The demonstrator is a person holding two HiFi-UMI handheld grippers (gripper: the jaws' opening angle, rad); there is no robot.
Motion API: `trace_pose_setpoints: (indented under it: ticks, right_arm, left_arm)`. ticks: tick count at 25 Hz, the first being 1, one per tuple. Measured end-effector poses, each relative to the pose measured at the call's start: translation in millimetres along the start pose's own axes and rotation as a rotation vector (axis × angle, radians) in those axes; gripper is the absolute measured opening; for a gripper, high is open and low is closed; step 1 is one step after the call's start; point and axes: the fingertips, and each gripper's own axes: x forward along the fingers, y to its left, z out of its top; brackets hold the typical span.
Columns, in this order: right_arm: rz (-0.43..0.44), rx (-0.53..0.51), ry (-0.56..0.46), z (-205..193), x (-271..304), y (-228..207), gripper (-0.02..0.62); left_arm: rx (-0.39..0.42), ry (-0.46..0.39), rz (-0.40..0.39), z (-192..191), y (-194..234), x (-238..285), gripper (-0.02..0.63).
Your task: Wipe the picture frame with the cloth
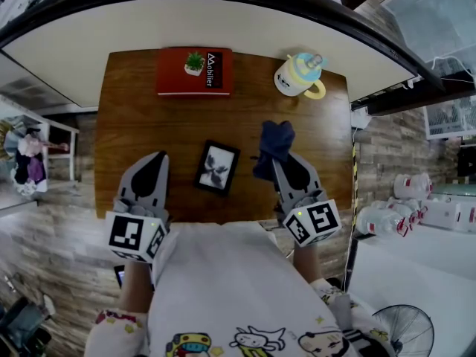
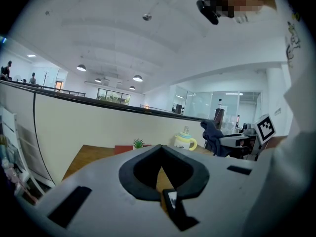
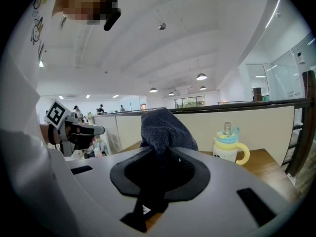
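Head view: right gripper [image 1: 280,166] points forward over table [image 1: 141,125], jaws clamping cloth [image 1: 274,141].

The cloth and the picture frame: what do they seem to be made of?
The cloth looks like dark blue terry or microfibre: a fuzzy, matte pile and soft folds. The picture frame seems to be black wood or plastic, with a smooth, even border; which of the two, I cannot tell.

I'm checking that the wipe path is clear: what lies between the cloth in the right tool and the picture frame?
Nothing but bare wooden table, as the head view shows; the cloth hangs just right of the picture frame.
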Motion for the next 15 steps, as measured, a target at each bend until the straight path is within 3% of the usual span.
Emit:
trace_pose_setpoints:
  ticks: [15]
  right_arm:
    - [0.007,-0.002,0.002,-0.4,-1.4,-0.4,0.058]
  left_arm:
    - [0.023,0.011,-0.006,-3.4,-4.1,1.9,0.004]
